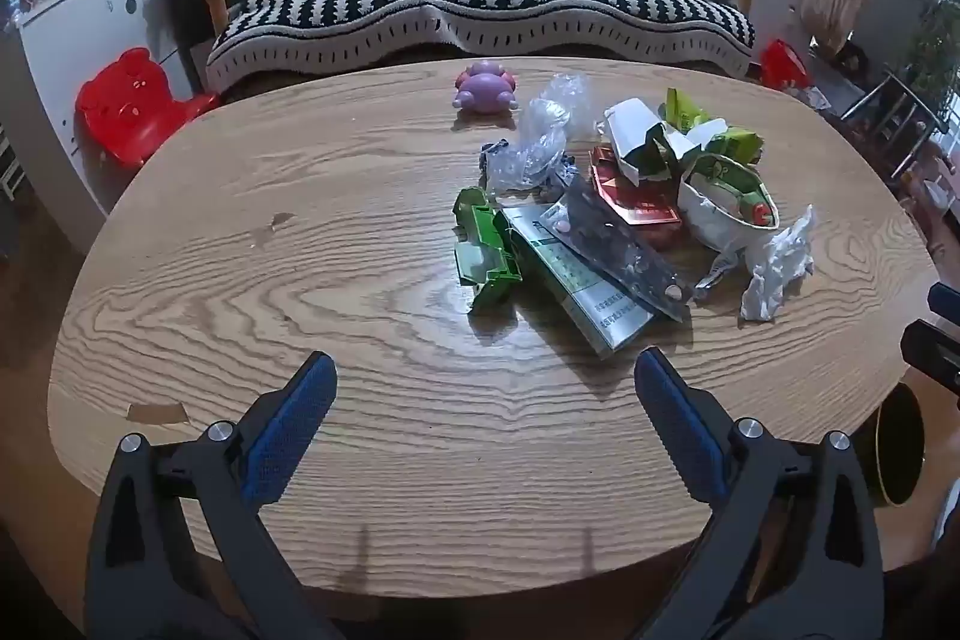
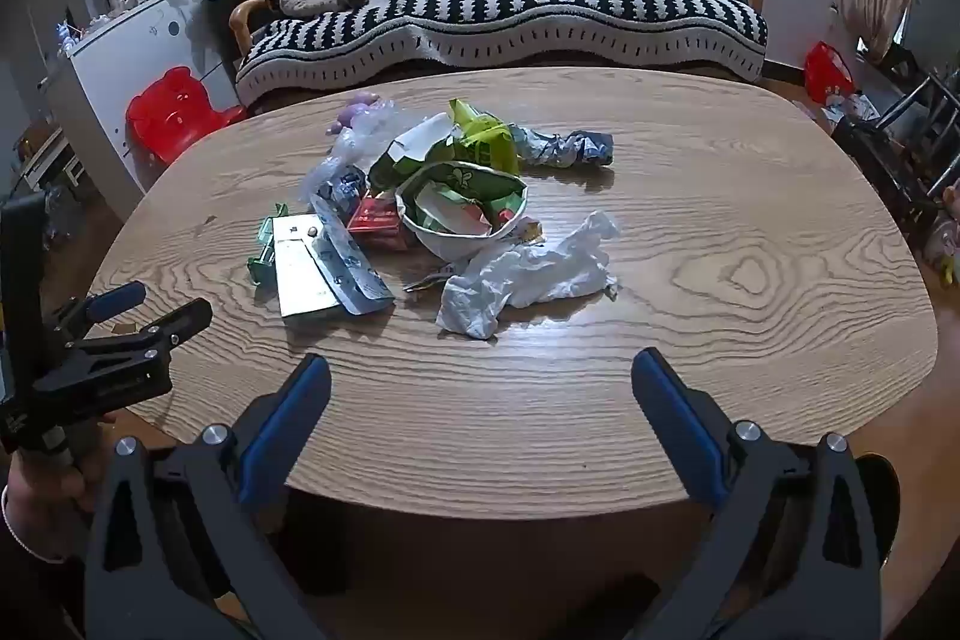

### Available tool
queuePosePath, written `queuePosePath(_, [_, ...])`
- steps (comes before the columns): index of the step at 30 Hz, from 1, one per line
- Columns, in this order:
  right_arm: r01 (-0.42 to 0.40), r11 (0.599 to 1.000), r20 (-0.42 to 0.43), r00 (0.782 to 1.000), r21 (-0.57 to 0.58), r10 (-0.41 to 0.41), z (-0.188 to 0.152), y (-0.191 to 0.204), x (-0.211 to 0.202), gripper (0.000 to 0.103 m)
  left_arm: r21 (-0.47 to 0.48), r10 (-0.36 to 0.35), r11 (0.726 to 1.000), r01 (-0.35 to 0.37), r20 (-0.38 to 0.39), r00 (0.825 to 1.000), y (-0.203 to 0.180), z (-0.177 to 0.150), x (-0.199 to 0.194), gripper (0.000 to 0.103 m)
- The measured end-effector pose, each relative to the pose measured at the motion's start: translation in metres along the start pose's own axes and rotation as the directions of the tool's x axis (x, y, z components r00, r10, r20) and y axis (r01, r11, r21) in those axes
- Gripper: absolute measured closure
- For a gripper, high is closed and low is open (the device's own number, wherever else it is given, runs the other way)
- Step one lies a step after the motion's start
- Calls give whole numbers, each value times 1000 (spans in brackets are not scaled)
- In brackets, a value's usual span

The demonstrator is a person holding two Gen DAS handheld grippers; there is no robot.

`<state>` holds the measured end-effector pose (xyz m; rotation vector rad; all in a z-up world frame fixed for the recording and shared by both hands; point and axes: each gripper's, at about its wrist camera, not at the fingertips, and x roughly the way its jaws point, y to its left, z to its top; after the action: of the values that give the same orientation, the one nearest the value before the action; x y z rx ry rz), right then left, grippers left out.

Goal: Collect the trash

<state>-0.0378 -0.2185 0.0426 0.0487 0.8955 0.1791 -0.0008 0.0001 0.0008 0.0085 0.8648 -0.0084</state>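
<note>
A heap of trash lies on the oval wooden table: a crumpled white tissue, a green carton, a flat silver-green pack, a blister strip, clear plastic wrap, a red packet and a green-white snack bag. My left gripper hovers open over the near table edge, short of the heap. My right gripper is open too, just short of the tissue. Both hold nothing. The left gripper also shows in the right wrist view, held by a hand.
A purple toy sits at the table's far edge. Behind it stands a black-and-white striped sofa. A red child's chair and a white cabinet are at the left. A round dark bin stands on the floor at the right.
</note>
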Motion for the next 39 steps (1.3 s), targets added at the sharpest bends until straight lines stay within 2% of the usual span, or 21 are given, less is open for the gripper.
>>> queuePosePath(9, [-5, 1000, 7, 1000, 10, 5, 0, -1, -1, 6, -18, -14, 1000, 13, -24, 1000, 12, -3, 0, 6])
queuePosePath(19, [-1, 1000, 1, 1000, 3, 1, -1, -1, 4, 6, 1, 6, 1000, -6, -34, 999, 0, -3, 4, 6])
queuePosePath(39, [-1, 1000, 1, 1000, 1, 1, 0, 2, 3, 6, 7, 9, 1000, -9, -33, 999, -2, -3, 2, 6])
